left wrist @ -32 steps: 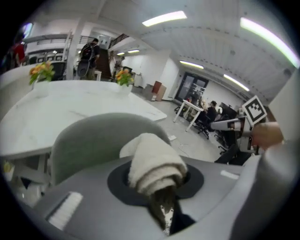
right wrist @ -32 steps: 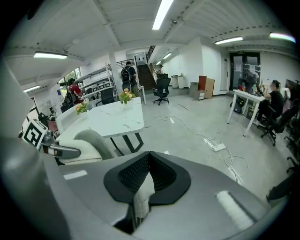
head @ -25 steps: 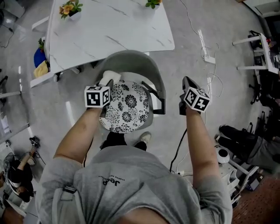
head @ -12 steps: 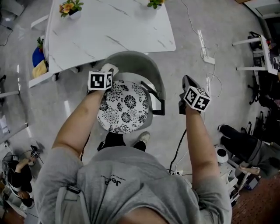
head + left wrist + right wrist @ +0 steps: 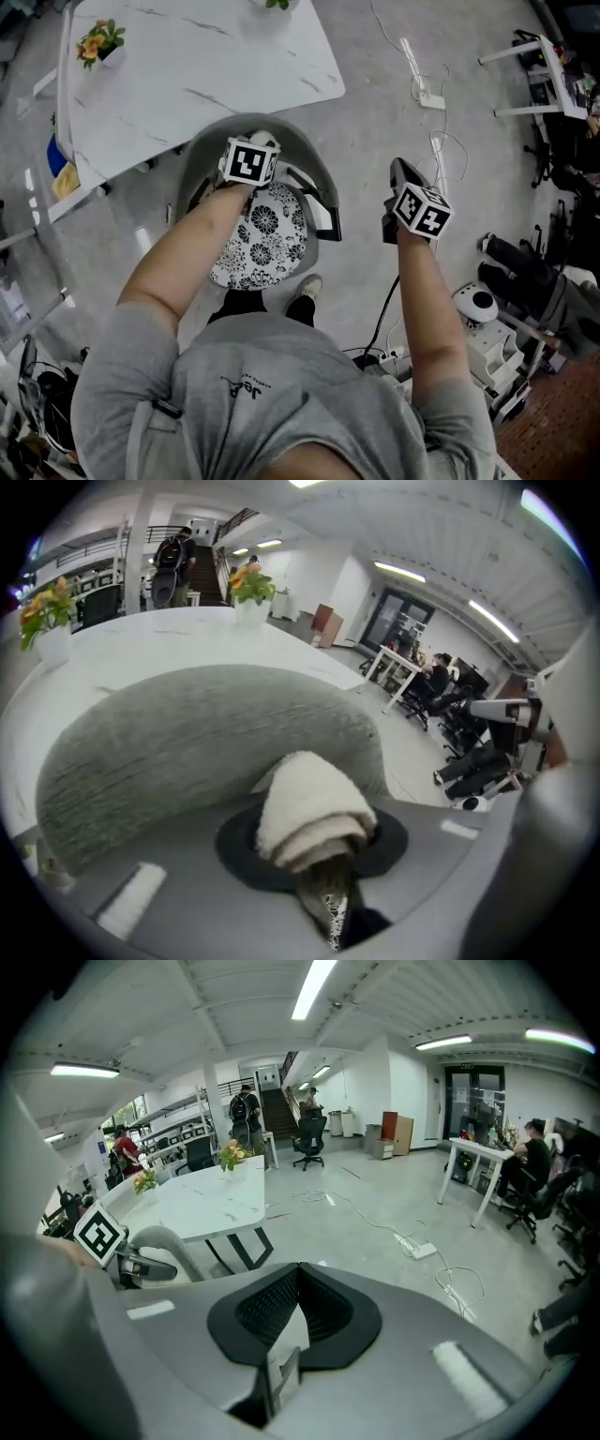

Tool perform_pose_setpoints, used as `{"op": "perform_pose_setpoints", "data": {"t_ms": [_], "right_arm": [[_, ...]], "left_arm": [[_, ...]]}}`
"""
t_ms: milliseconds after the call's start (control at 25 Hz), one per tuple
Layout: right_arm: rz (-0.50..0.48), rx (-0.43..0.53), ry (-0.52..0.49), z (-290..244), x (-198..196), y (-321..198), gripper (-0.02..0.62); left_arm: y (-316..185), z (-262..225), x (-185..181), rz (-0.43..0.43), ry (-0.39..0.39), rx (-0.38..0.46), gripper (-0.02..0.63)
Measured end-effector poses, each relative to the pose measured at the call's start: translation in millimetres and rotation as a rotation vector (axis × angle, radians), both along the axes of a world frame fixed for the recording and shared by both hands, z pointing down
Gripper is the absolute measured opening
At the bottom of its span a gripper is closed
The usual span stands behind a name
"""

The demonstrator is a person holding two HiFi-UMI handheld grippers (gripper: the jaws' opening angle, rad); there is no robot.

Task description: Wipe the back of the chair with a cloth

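Left gripper view: the left gripper [image 5: 323, 883] is clamped on a folded white cloth [image 5: 314, 803], whose long axis runs from the jaws up toward frame centre, its rounded fold meeting the grey chair back [image 5: 187, 752] (a curved band spanning the frame's left and middle). The right gripper [image 5: 279, 1368], at the head view's right, has its jaws pressed together, empty. A white marble table [image 5: 187, 66] fills that view's upper left, over grey floor [image 5: 375, 131].

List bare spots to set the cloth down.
Marble table: bare between the flower pot and the plant. Floor: open between chair and power strip. Crowded: seat cushion under the left arm; gear at lower right.
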State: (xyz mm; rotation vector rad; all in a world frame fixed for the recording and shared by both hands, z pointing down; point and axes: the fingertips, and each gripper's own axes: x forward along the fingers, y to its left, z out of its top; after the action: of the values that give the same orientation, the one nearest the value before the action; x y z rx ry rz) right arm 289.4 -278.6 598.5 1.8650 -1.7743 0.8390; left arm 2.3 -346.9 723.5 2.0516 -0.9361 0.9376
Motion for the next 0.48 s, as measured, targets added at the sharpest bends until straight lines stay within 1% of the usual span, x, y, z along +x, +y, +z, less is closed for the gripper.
{"op": "perform_pose_setpoints", "data": {"t_ms": [160,280,320,400,440,480], "right_arm": [[0.042,0.002,0.001,-1,22,12,0.003],[0.064,0.004,0.002,-2,33,19,0.003],[0.068,0.003,0.002,-2,36,20,0.003],[0.069,-0.004,0.001,-1,38,22,0.003],[0.066,-0.009,0.0,0,37,23,0.003],[0.061,-0.013,-0.002,0,36,22,0.003]], "left_arm": [[7,-5,50,0.11,0.008,0.035,0.144],[17,0,75,0.196,0.023,0.017,0.144],[18,1,78,0.209,0.018,0.015,0.144],[19,3,71,0.208,0.002,0.013,0.144],[23,5,65,0.195,0.009,0.002,0.144],[28,6,57,0.173,0.032,-0.016,0.144]]}}
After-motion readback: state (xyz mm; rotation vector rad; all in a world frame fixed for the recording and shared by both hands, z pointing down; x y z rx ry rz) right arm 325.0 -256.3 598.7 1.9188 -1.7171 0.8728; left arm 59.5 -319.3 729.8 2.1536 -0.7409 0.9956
